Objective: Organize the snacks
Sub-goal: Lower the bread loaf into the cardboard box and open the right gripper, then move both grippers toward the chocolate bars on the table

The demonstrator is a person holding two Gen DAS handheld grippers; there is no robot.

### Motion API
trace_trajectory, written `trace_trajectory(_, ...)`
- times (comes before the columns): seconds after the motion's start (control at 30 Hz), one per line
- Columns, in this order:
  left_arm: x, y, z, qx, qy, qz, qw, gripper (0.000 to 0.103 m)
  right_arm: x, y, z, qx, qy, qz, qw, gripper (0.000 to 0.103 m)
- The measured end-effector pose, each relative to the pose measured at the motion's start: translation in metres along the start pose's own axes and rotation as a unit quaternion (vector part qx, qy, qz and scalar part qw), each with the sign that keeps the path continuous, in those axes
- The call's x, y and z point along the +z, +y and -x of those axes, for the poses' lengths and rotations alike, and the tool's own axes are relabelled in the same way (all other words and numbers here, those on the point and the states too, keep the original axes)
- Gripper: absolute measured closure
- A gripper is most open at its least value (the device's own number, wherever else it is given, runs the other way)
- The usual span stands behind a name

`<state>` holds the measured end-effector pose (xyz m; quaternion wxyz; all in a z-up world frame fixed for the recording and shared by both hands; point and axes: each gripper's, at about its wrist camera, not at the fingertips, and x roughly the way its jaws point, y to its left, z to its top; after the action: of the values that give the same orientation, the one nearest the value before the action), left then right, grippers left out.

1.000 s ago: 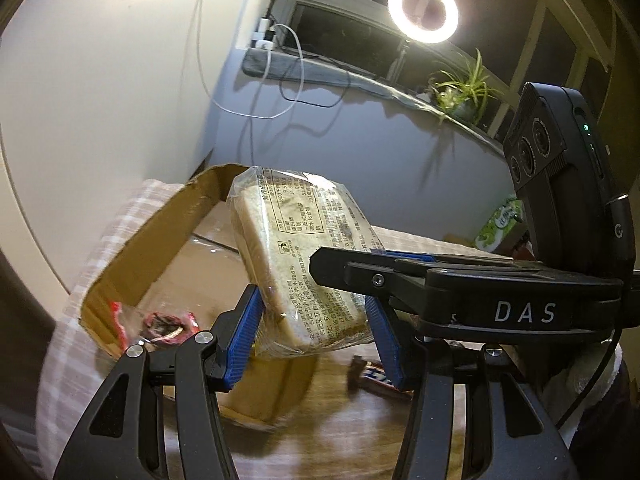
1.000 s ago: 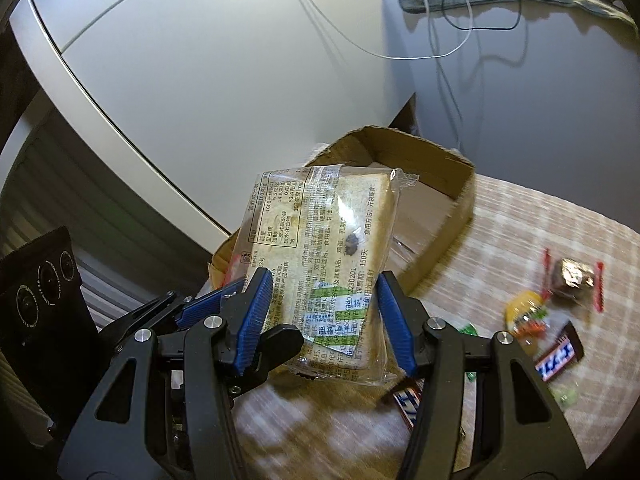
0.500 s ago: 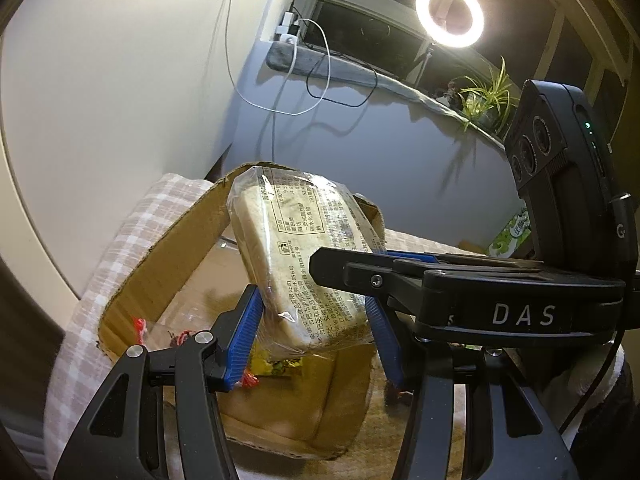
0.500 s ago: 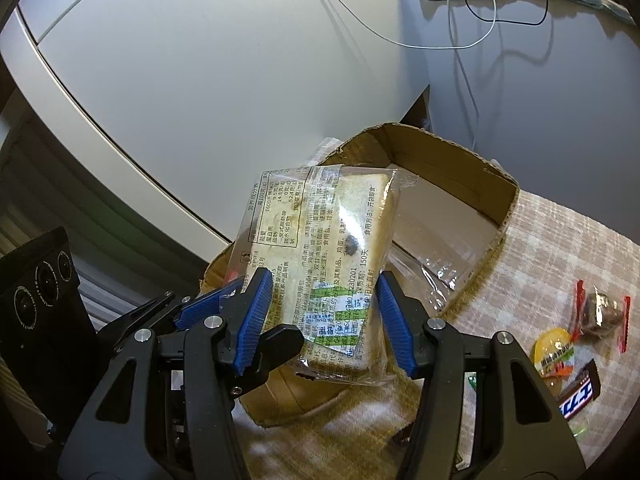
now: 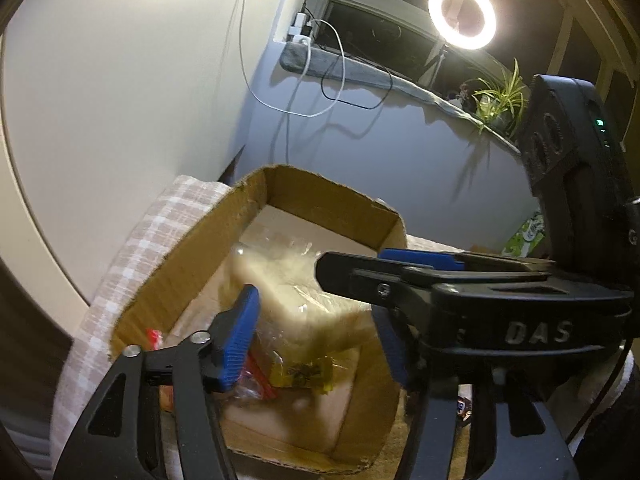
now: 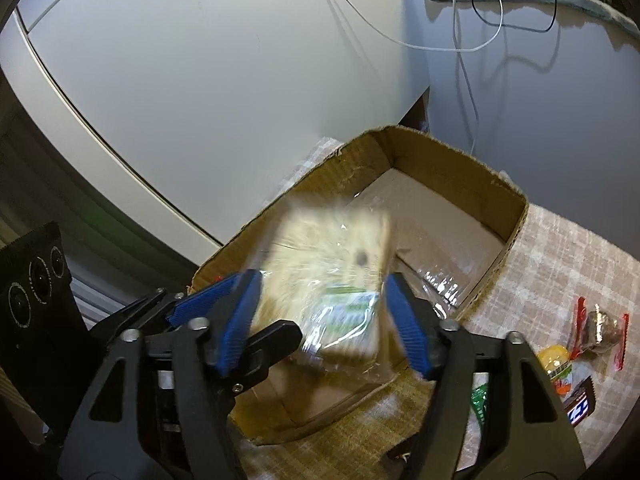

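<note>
Both grippers (image 5: 316, 332) (image 6: 328, 320) now spread apart, bread pkg (image 6: 332, 276) released, blurred, dropping into cardboard box (image 6: 460, 168).

Place: a room in a home, seen at night.
Table: covered with a checked cloth (image 6: 560, 256).
Window sill: a potted plant (image 5: 498, 98) is kept there.
Light: a ring lamp (image 5: 462, 15) is switched on.
Wall: charger cables (image 5: 320, 76) are hung down it.

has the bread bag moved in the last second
Yes. The bread bag, blurred, has dropped from between the pads toward the cardboard box, with snacks under it.
</note>
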<state>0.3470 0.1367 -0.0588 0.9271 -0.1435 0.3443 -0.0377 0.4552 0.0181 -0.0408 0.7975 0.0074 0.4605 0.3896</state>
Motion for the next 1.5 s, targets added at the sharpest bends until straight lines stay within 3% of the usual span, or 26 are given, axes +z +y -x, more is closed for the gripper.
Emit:
trace_trajectory(0.13, 0.001, 0.003, 0.001, 0.004, -0.004, 0.002, 1.0, 0.034, 0.001, 0.003, 0.005, -0.012, -0.013, 0.007, 1.0, 0.014)
trace_trajectory(0.5, 0.0, -0.001, 0.006, 0.006, -0.008, -0.003, 0.9999, 0.032, 0.0, 0.002, 0.007, -0.023, -0.012, 0.004, 1.0, 0.014)
trace_trajectory(0.97, -0.009, -0.026, 0.031, 0.009, -0.027, -0.024, 0.9993, 0.032, -0.017, -0.001, 0.05, -0.029, -0.044, 0.009, 0.999, 0.014)
trace_trajectory(1.5, -0.031, -0.057, 0.038, -0.021, -0.014, -0.031, 0.9992, 0.032, -0.061, -0.051, 0.106, -0.064, -0.068, -0.026, 0.995, 0.014)
